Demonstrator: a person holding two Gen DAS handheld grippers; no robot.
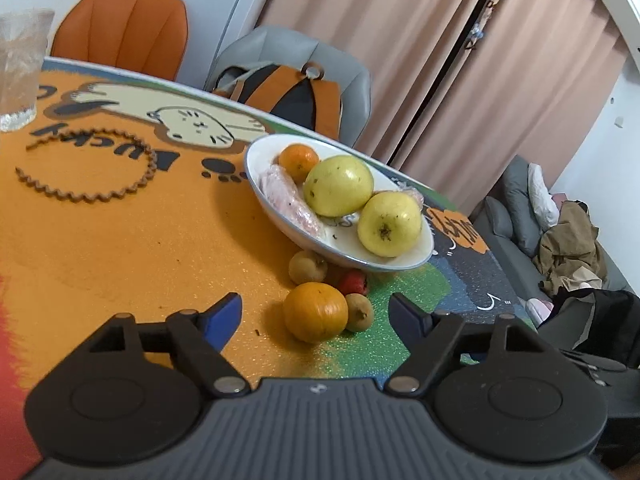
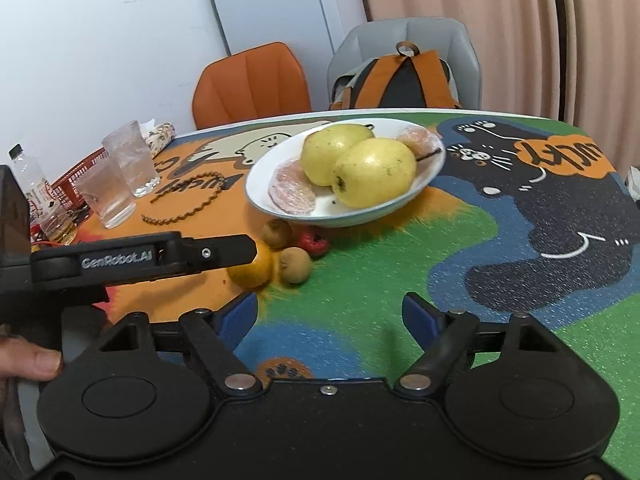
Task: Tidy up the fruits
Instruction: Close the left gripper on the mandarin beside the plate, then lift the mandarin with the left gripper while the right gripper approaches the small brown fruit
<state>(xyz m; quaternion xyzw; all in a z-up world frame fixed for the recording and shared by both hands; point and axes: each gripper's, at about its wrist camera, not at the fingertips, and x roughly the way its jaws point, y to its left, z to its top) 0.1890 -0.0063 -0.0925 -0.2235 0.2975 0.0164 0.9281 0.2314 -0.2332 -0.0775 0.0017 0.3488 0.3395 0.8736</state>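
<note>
plate (image 1: pixel 416 262) near table edge, orange (image 1: pixel 315 311) just beside

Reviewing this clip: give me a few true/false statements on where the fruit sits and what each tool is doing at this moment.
1. Two yellow pears lie in the white bowl. True.
2. The large orange sits inside the bowl. False: it rests on the table mat, in front of the bowl.
3. The left tool is clamped on the large orange. False: its jaws stand apart and clear of the fruit.
4. The right tool holds nothing. True.
5. A red fruit lies on the mat beside the bowl. True.
</note>
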